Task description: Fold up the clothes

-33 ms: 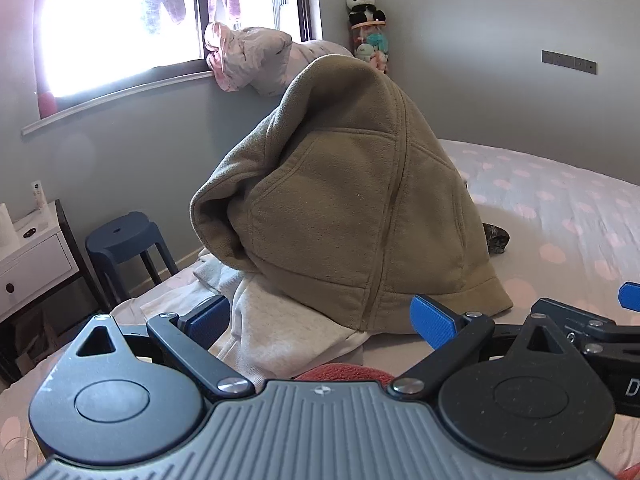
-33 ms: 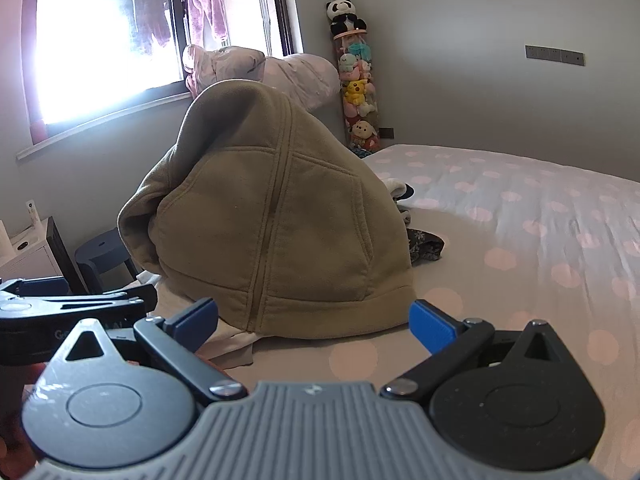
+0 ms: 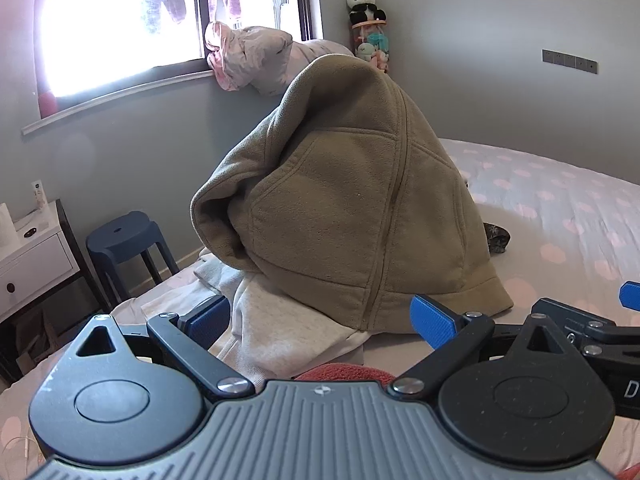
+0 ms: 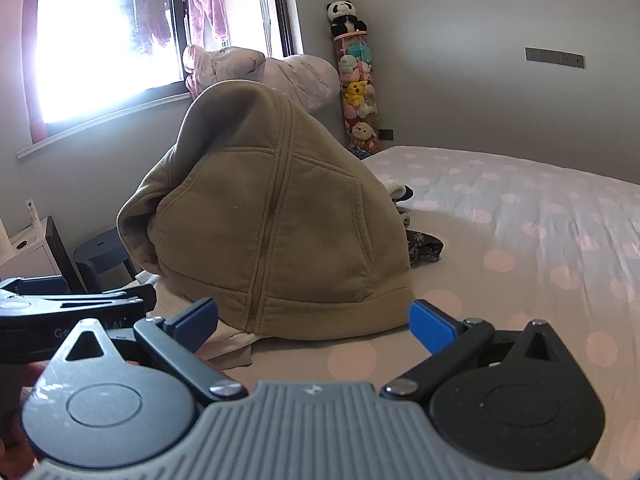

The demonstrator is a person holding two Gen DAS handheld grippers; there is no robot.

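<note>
An olive fleece jacket point(image 3: 352, 208) is heaped in a tall mound on the bed, with its zipper seam facing me; it also shows in the right wrist view point(image 4: 276, 236). It rests on light grey and white garments point(image 3: 280, 332). A red cloth point(image 3: 344, 372) lies just below my left gripper. My left gripper point(image 3: 320, 316) is open and empty, just short of the pile. My right gripper point(image 4: 312, 322) is open and empty, in front of the jacket's hem. Each gripper shows at the edge of the other's view.
The bed point(image 4: 520, 240) has a pale sheet with pink dots stretching right. A small dark patterned garment point(image 4: 424, 248) lies right of the jacket. A blue stool point(image 3: 124, 236) and white nightstand point(image 3: 32, 256) stand left. Pink bedding point(image 3: 256, 56) is piled by the window.
</note>
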